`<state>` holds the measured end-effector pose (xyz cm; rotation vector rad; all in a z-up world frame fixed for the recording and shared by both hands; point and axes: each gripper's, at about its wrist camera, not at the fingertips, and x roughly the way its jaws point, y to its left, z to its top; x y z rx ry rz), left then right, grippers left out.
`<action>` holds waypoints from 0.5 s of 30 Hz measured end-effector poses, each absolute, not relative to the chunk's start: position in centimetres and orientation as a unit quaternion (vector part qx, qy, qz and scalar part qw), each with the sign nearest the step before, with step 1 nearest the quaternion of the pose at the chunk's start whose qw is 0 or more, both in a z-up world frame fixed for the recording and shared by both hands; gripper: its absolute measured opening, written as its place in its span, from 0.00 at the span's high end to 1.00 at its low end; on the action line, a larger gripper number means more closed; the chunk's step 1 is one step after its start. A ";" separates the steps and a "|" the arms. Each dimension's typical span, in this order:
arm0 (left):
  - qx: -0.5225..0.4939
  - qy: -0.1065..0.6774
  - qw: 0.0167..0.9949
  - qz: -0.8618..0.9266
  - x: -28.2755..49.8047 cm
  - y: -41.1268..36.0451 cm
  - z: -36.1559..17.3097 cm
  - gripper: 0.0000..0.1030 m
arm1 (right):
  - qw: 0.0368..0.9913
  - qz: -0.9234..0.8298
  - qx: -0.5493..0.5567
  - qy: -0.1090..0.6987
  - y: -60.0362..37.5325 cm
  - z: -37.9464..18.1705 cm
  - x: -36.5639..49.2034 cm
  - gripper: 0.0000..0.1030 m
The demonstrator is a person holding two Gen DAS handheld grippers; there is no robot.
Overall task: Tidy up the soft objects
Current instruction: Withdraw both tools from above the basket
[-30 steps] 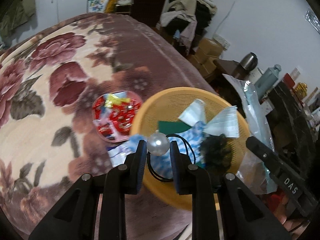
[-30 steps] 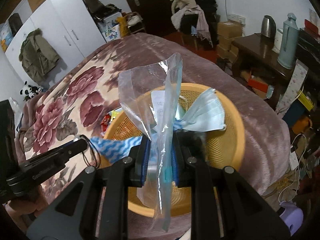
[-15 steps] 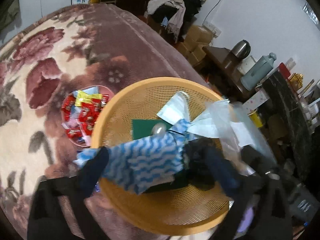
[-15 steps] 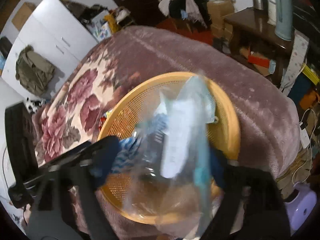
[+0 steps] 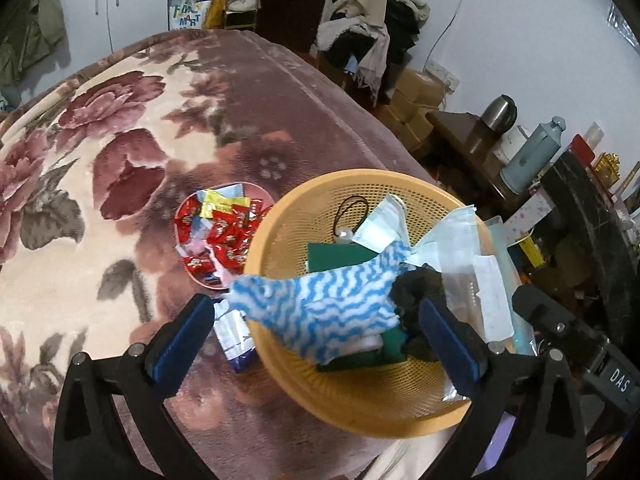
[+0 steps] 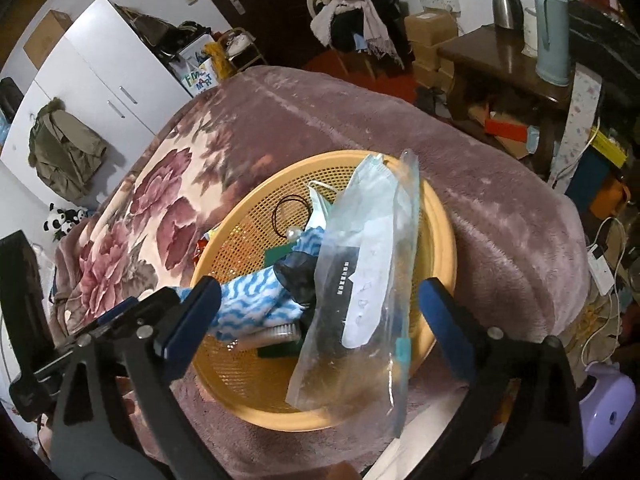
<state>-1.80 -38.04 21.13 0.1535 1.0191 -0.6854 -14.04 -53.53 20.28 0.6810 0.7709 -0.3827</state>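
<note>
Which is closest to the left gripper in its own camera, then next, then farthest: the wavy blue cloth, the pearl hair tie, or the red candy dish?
From the left gripper:
1. Wavy blue cloth, right between its open fingers, over the basket's near rim.
2. Pearl hair tie, deeper in the basket.
3. Red candy dish, on the blanket left of the basket; nearly level with the hair tie, so that order is unsure.

orange basket (image 5: 360, 412), blue-white wavy cloth (image 5: 328, 308)

Basket (image 5: 360, 408) on blanket (image 5: 120, 152); cloth (image 5: 328, 304), bag (image 6: 360, 312) inside; candy plate (image 5: 218, 236) left
</note>
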 end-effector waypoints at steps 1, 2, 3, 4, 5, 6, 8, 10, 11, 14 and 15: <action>0.072 0.478 0.815 -0.320 -1.8 -37.9 21.1 0.01 | 0.854 -0.185 0.321 0.366 -53.5 20.3 -14.0 0.02; 0.073 0.478 0.816 -0.318 -1.9 -37.7 21.1 0.01 | 0.855 -0.188 0.315 0.367 -53.3 20.4 -14.1 0.01; 0.072 0.479 0.816 -0.316 -1.9 -37.4 21.1 0.00 | 0.856 -0.190 0.311 0.367 -53.2 20.4 -14.0 0.00; 0.072 0.480 0.816 -0.315 -1.9 -37.2 21.0 0.00 | 0.857 -0.191 0.304 0.369 -52.9 20.5 -14.0 0.00; 0.072 0.480 0.816 -0.313 -1.9 -37.0 21.0 0.01 | 0.858 -0.192 0.299 0.370 -52.7 20.5 -13.9 0.00; 0.072 0.480 0.817 -0.312 -2.0 -36.7 20.9 0.01 | 0.860 -0.192 0.292 0.371 -52.3 20.6 -13.8 0.00; 0.070 0.482 0.816 -0.311 -2.1 -36.3 20.7 0.01 | 0.864 -0.194 0.276 0.375 -51.5 20.6 -13.6 0.00; 0.067 0.485 0.815 -0.310 -2.2 -35.8 20.5 0.01 | 0.865 -0.194 0.267 0.378 -51.0 20.5 -13.5 0.00; 0.067 0.485 0.815 -0.309 -2.3 -35.6 20.5 0.01 | 0.866 -0.194 0.263 0.380 -50.7 20.5 -13.5 0.00; 0.061 0.486 0.817 -0.306 -2.6 -34.9 20.3 0.01 | 0.868 -0.198 0.249 0.382 -49.9 20.4 -13.5 0.00; 0.060 0.485 0.818 -0.304 -2.6 -34.7 20.3 0.01 | 0.868 -0.198 0.246 0.383 -49.7 20.4 -13.5 0.00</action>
